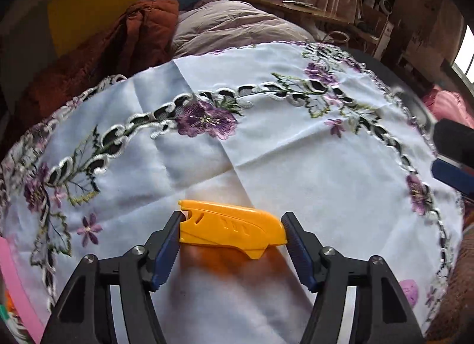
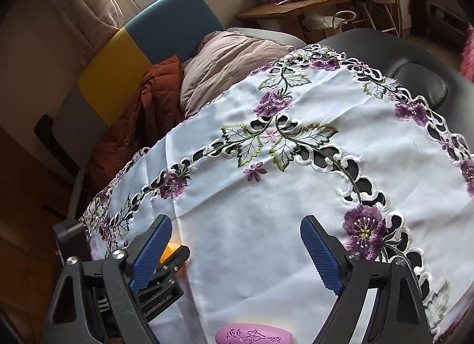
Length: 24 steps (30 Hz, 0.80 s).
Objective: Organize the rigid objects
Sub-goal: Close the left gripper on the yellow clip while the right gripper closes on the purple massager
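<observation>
So the yellow plastic piece (image 1: 234, 227) lies on the white flower cloth (image 1: 266, 160), near the cloth's front edge and w/ its long side across the left gripper (image 1: 232, 232). That claw has it between its two blue pads (image 1: 166, 252); the left pad touches one end and the right pad sits at the other end, so it looks clenched on the piece, though how hard it presses I can't tell. The piece looks hard, smooth and light, prob. thin plastic, so it won't bend but it may slip or twist since it's held only by its short ends. A better hold would be across the thick middle, not the pointy tab on the bottom. Some raised marks show on the top of the piece, but they're too small and blurry to read, so no brand or words can be told. The right gripper (image 2: 237, 250) is released, w/ nothing between its pads, over the same cloth. Just below it, at the cloth's front edge, lies a pink oval thing (image 2: 253, 335) w/ a flower pattern pressed in; it looks hard too, and no writing can be read on it.
</observation>
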Each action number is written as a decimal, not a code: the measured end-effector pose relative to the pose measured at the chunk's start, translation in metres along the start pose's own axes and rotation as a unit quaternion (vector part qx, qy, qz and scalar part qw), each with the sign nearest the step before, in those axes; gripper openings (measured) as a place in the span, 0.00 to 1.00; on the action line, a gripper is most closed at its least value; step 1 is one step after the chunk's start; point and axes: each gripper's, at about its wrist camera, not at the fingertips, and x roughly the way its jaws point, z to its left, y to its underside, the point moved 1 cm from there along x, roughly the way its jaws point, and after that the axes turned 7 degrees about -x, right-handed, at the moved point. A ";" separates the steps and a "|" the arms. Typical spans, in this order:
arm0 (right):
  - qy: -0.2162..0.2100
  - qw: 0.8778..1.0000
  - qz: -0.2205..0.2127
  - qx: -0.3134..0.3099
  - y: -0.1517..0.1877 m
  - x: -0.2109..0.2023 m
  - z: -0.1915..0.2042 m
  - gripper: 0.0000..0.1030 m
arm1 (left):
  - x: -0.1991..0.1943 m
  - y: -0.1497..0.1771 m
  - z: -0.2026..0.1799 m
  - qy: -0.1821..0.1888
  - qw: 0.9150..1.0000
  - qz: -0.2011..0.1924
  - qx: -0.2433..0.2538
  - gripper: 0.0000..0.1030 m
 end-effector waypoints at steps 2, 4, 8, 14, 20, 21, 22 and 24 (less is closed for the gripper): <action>0.002 1.000 -0.001 0.000 0.000 0.000 0.000 0.87 | -0.007 0.010 -0.001 -0.001 1.000 -0.002 0.000 0.65; 0.002 1.000 -0.001 0.002 0.000 0.000 -0.001 0.87 | -0.013 0.022 0.001 0.004 1.000 -0.001 -0.012 0.65; -0.002 1.000 0.013 0.013 0.001 0.005 -0.005 0.87 | -0.032 0.054 -0.003 0.006 1.000 -0.002 -0.020 0.65; 0.000 0.999 0.041 0.014 0.006 0.014 -0.006 0.87 | -0.062 0.109 -0.014 -0.007 1.000 -0.016 -0.008 0.65; -0.006 0.995 0.098 0.003 0.017 0.029 0.000 0.88 | -0.085 0.143 -0.011 -0.002 1.000 -0.027 -0.010 0.65; -0.009 0.994 0.111 -0.003 0.020 0.030 0.002 0.88 | -0.086 0.146 -0.010 0.001 1.000 -0.027 -0.013 0.65; -0.009 0.992 0.123 -0.013 0.022 0.030 0.006 0.88 | -0.087 0.147 -0.008 0.004 1.000 -0.026 -0.016 0.65; -0.009 0.988 0.150 -0.047 0.027 0.028 0.015 0.90 | -0.087 0.151 -0.003 0.010 0.999 -0.028 -0.026 0.65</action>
